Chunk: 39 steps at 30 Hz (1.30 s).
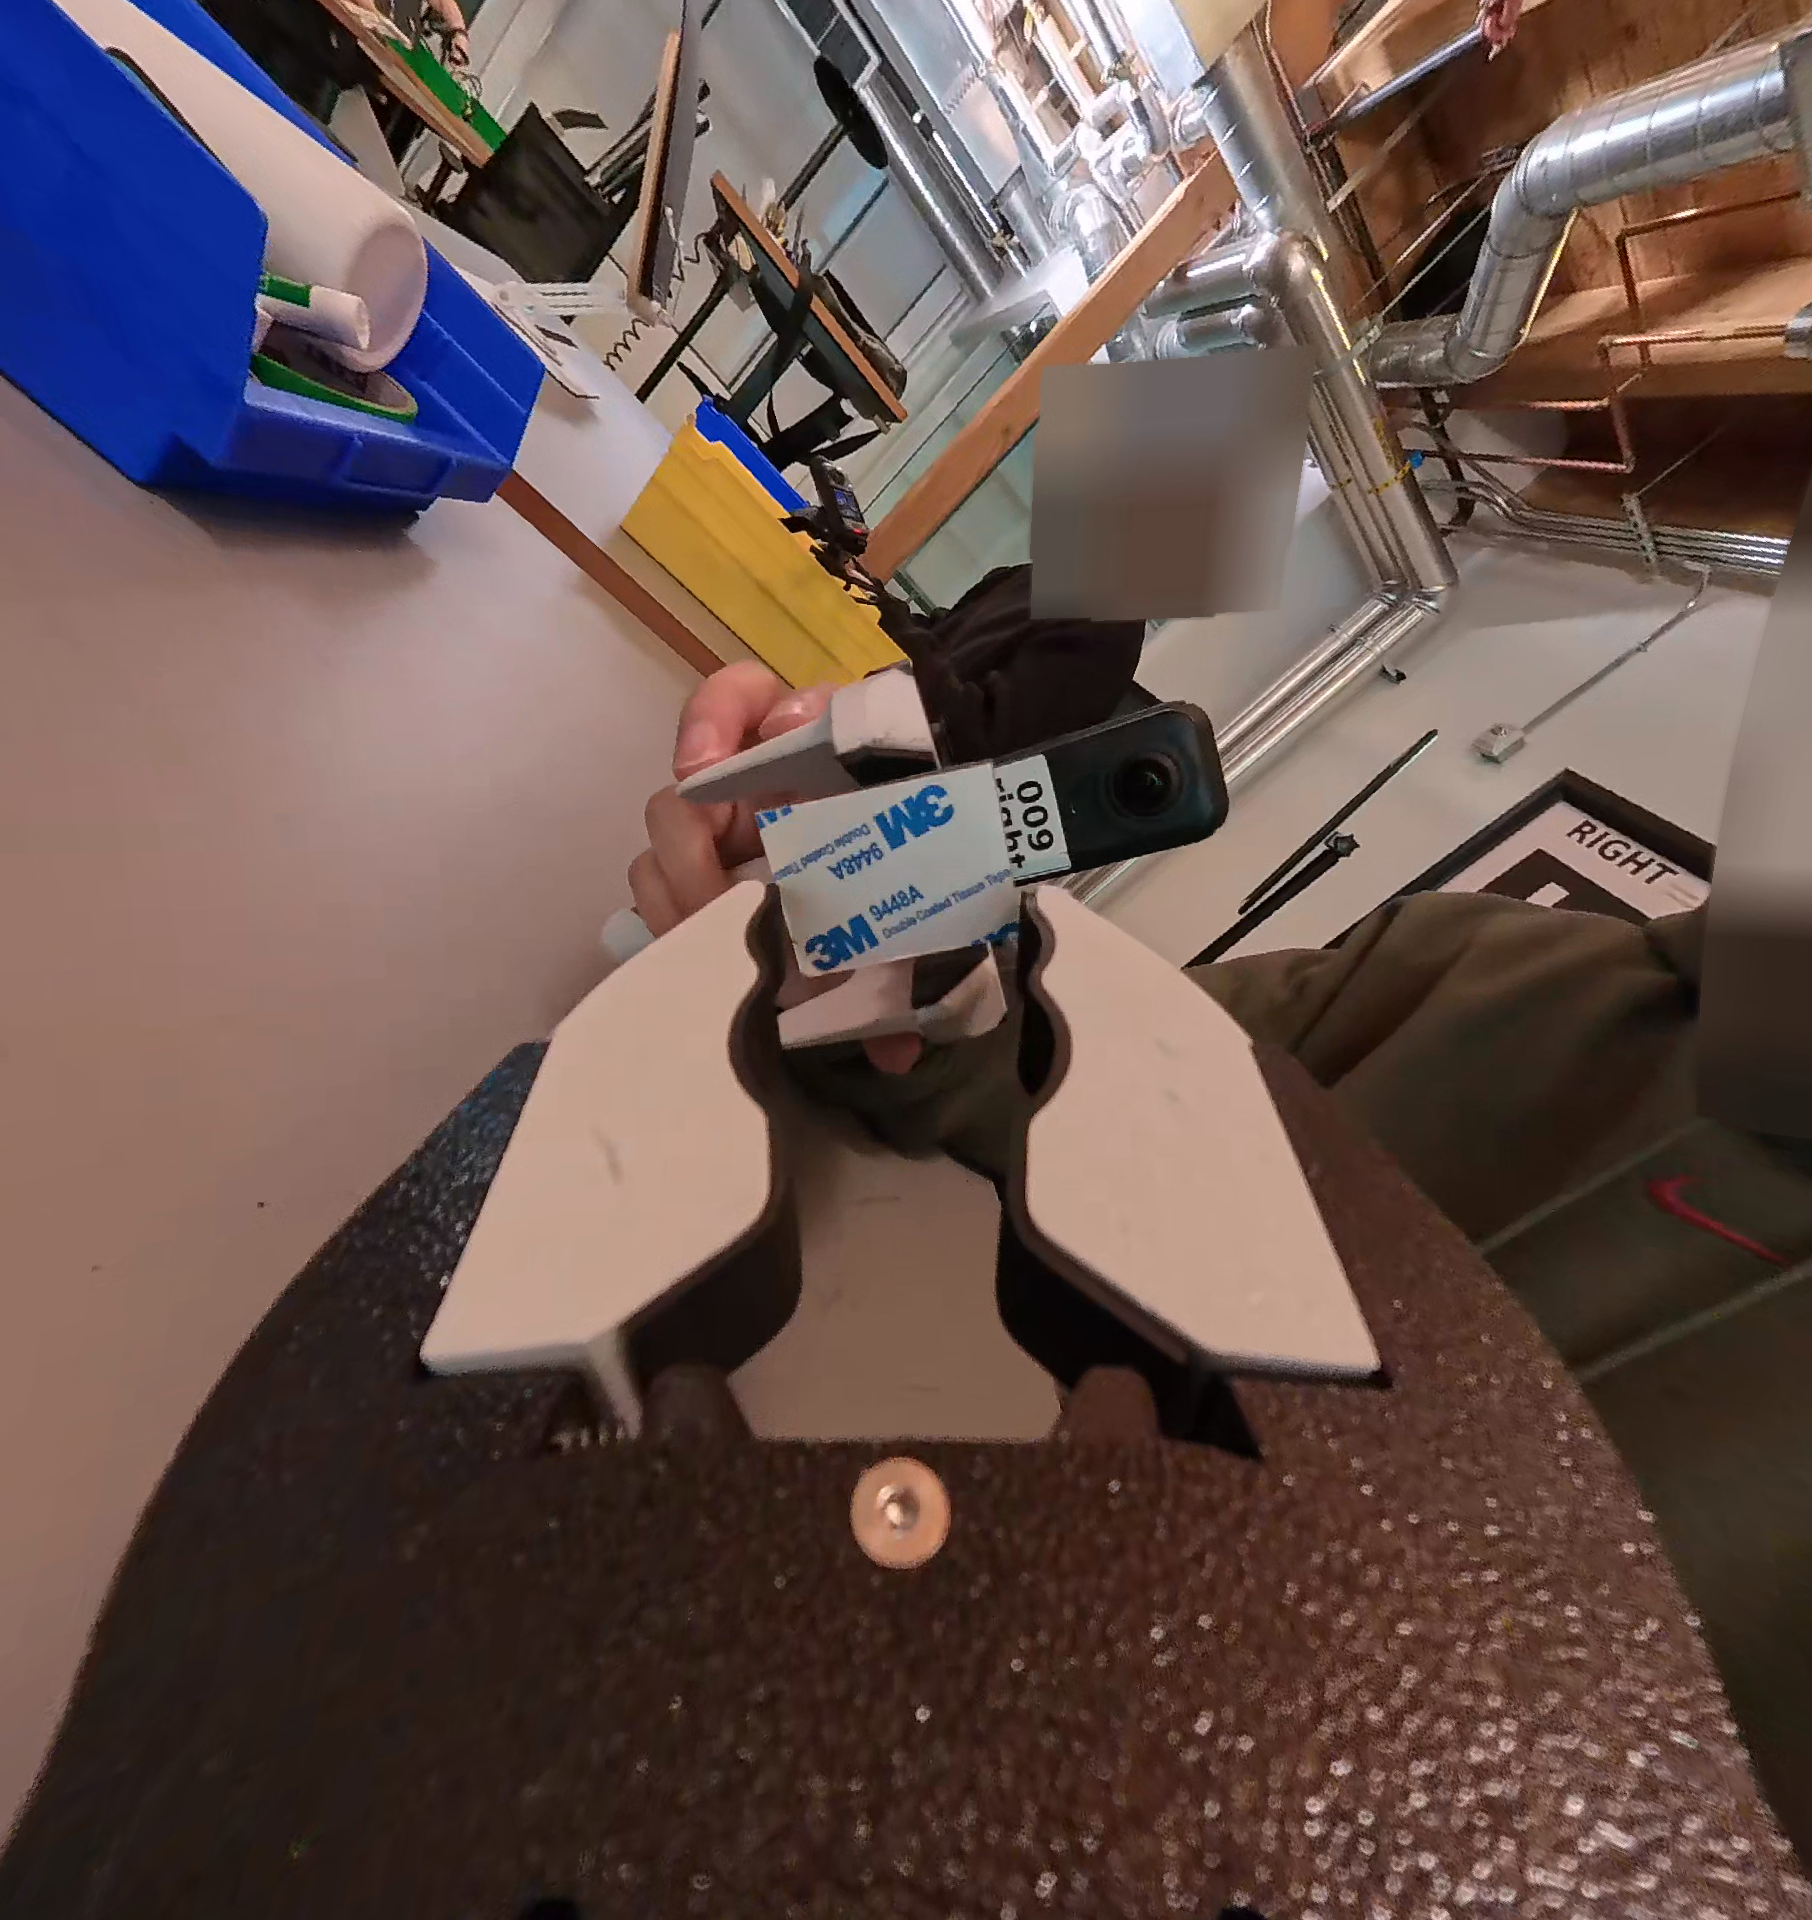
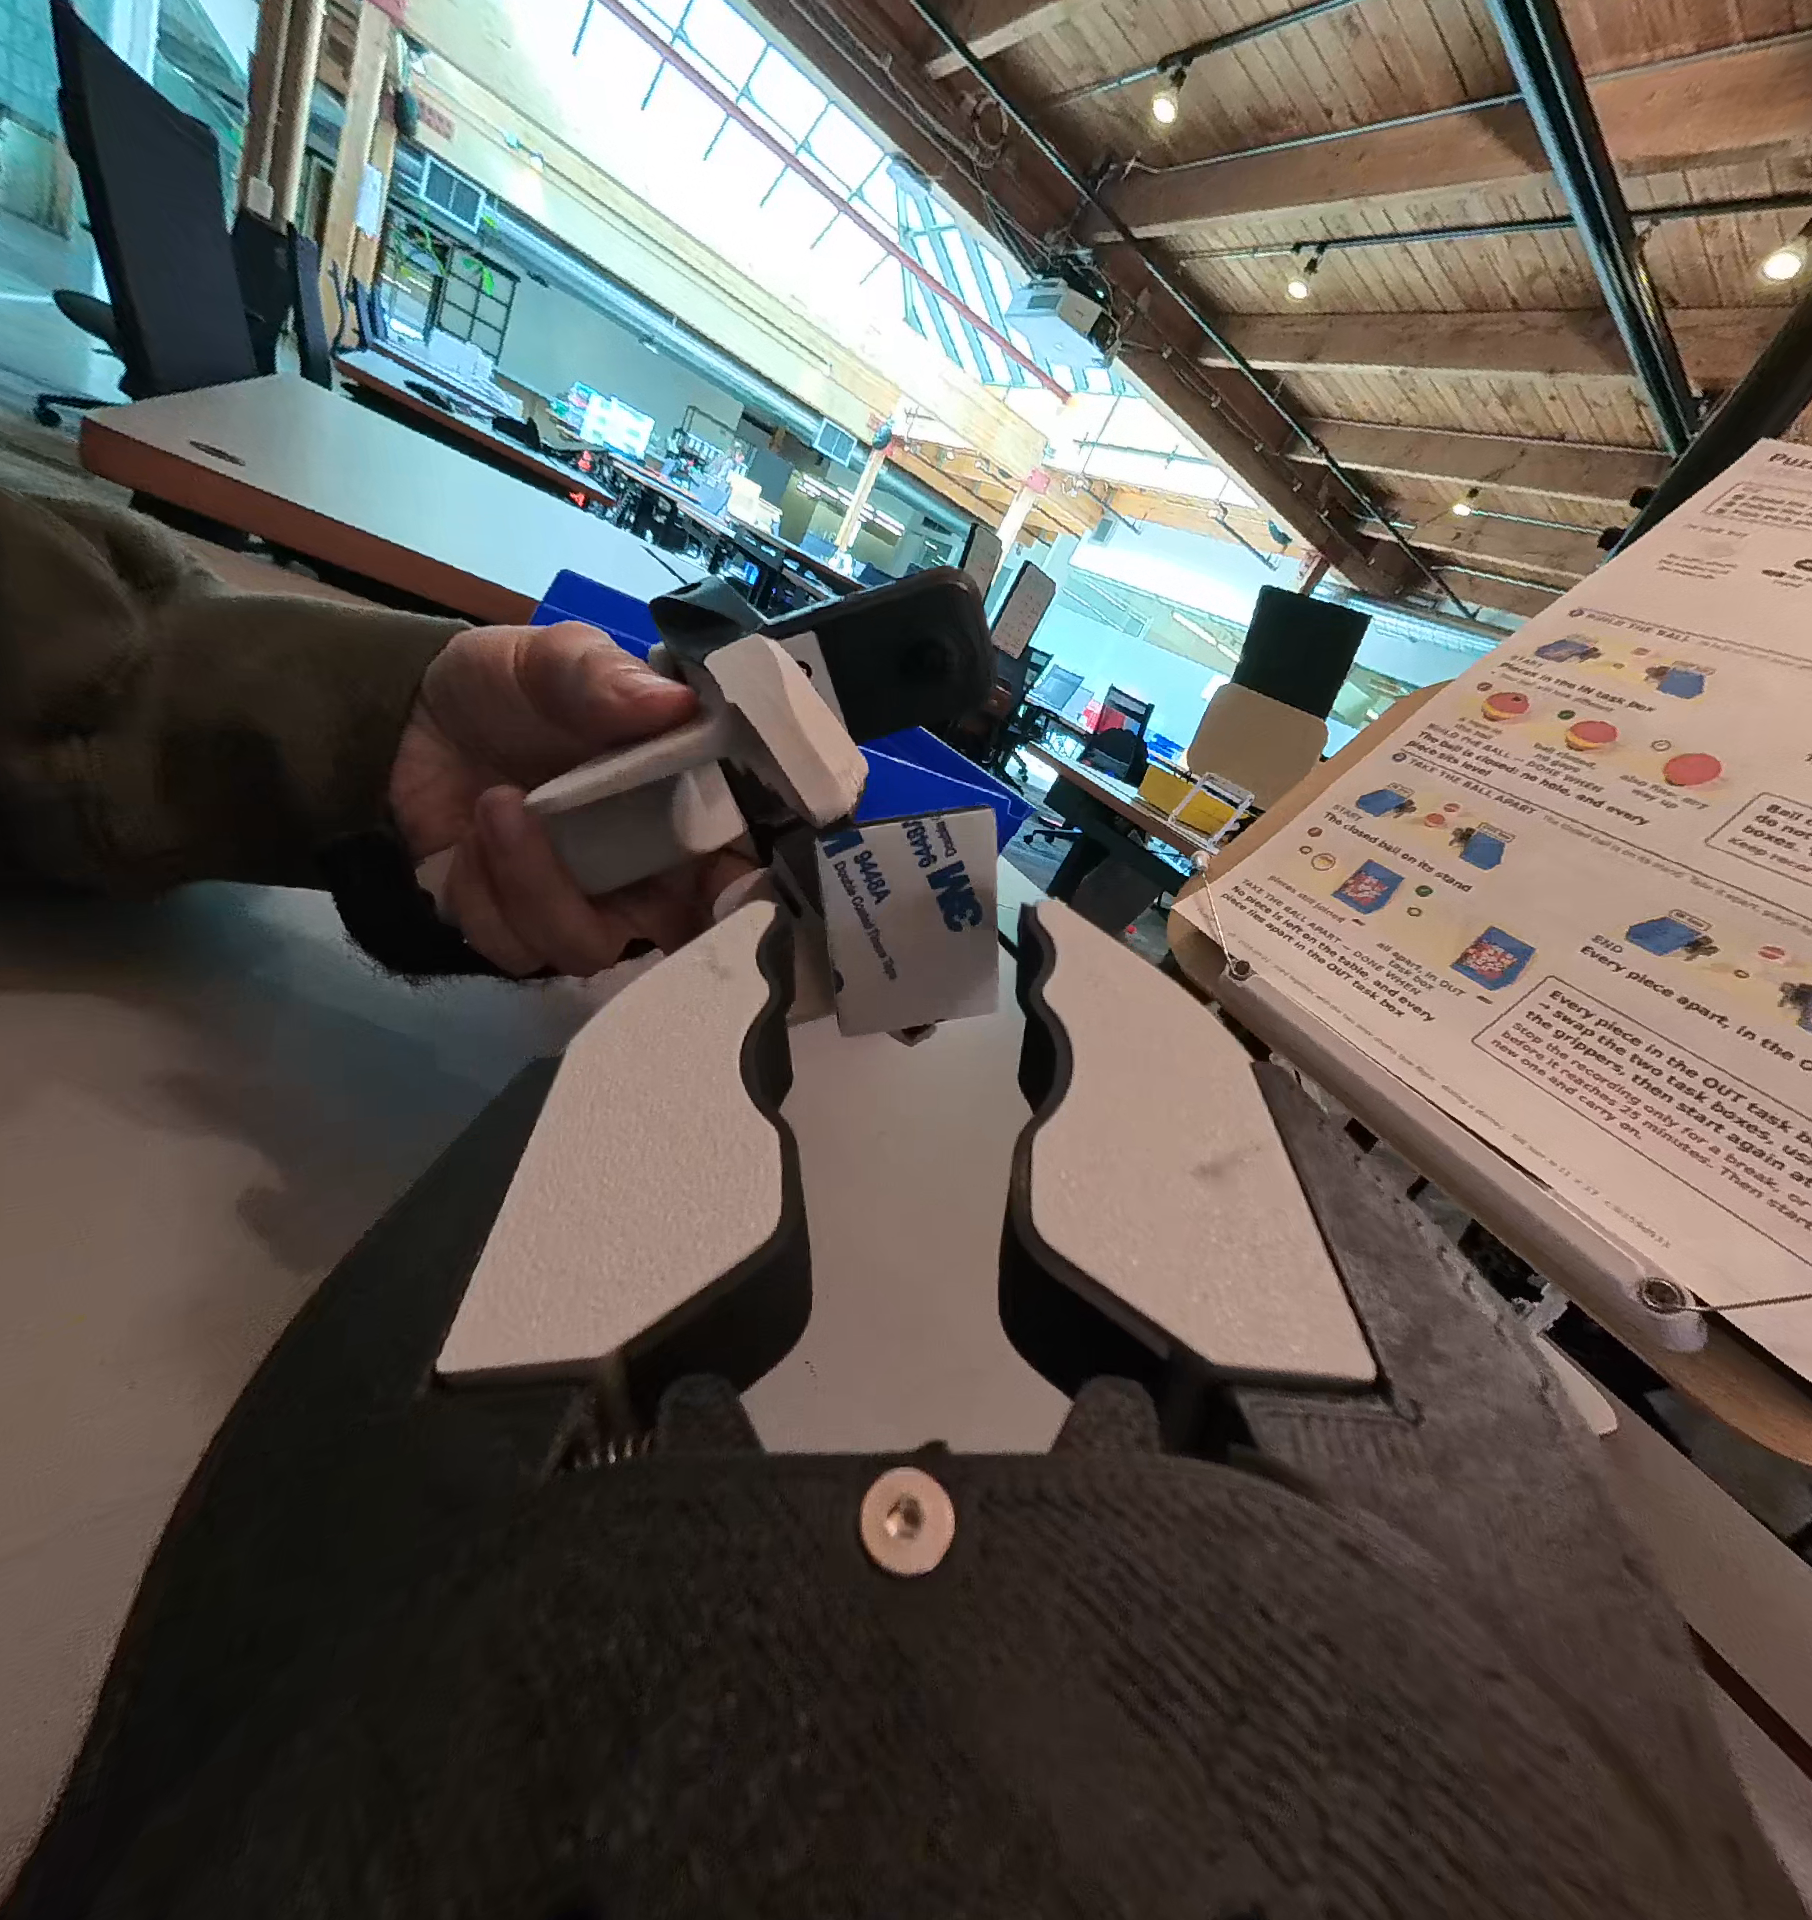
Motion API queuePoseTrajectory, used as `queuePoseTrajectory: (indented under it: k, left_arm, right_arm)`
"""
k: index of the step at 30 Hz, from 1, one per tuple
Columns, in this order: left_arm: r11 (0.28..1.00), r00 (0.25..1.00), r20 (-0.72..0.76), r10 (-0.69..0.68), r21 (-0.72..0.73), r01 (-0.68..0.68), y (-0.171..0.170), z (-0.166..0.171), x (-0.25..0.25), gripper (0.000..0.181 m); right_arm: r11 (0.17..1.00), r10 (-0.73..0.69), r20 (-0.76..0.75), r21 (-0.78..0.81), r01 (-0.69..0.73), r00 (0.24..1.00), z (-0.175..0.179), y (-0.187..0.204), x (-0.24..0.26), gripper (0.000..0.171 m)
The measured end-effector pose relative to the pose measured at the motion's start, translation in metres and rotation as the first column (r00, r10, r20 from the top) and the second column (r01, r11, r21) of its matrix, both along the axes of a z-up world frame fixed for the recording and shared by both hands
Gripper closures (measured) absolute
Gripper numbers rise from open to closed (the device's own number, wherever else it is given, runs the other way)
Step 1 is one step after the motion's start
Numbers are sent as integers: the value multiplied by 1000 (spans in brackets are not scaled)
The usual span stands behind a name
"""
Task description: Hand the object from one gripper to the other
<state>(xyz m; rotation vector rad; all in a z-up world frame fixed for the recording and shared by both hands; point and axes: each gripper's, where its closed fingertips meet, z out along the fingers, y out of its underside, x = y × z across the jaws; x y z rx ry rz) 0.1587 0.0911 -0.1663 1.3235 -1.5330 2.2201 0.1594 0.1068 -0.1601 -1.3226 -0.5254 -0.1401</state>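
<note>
The object is a white square tape pad point(image 1: 886, 883) with blue print, held up in the air. In the left wrist view it sits between my left gripper's point(image 1: 894, 935) fingertips. The right gripper point(image 1: 860, 883) comes in from behind, one finger on the pad's top edge and one under its bottom edge. In the right wrist view the pad point(image 2: 912, 925) sits between my right gripper's point(image 2: 900, 935) fingertips. The left gripper point(image 2: 860, 914) clamps it top and bottom. Both jaws stand equally wide, crosswise to each other, each shut on the pad's edges.
A blue bin point(image 1: 154, 312) with rolls and a yellow bin point(image 1: 746, 561) stand on the pale table point(image 1: 258, 831). An instruction sheet on a slanted board point(image 2: 1556, 935) is close on the right. A person's sleeve point(image 2: 154, 707) reaches in from the left. The grippers are tip to tip, or close to it.
</note>
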Motion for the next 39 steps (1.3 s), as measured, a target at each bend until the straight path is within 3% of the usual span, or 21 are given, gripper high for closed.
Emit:
queuePoseTrajectory:
  k: [1,7,9,11,13,16,18,19,22,26,33,37,39]
  left_arm:
    - [1000,1000,-2,-4,2,4,-1,-1,0,139]
    - [999,1000,11,-2,32,1,-4,-4,1,138]
    - [993,996,72,53,99,-60,0,-2,5,135]
    - [951,973,197,120,260,-170,5,-3,8,131]
    - [841,924,349,154,445,-308,11,-5,10,121]
    - [554,818,563,120,645,-526,20,-14,18,114]
    - [372,725,687,49,662,-651,20,-14,23,112]
    - [316,695,719,-3,660,-682,15,-17,23,111]
    - [229,704,703,-100,704,-672,4,-31,26,109]
    - [125,681,710,-177,703,-700,7,-35,27,118]
    - [130,697,672,-251,736,-664,1,-45,24,139]
    - [162,713,680,-170,733,-661,6,-38,27,140]
    - [236,729,683,-50,717,-656,14,-29,28,140]
  right_arm:
    - [1000,1,1,-7,-1,1000,-2,1,0,131]
    - [998,27,-42,-53,-30,999,-5,2,0,139]
    - [994,54,-158,-82,-67,986,-4,3,3,137]
    - [979,102,-385,-122,-161,917,-3,5,9,140]
    - [947,154,-634,-125,-297,758,-3,5,17,140]
    - [908,178,-874,-31,-417,453,-2,4,36,140]
    - [880,165,-925,-19,-474,343,-8,4,39,140]
    - [854,168,-933,-23,-520,318,-10,4,34,140]
    - [781,150,-934,-89,-619,323,-19,1,17,140]
    - [704,101,-906,-227,-673,411,-35,-4,3,140]
    - [689,51,-923,-243,-683,380,-45,-2,4,139]
    - [710,65,-924,-222,-668,376,-41,-1,7,139]
    - [769,82,-893,-226,-598,443,-35,3,14,115]
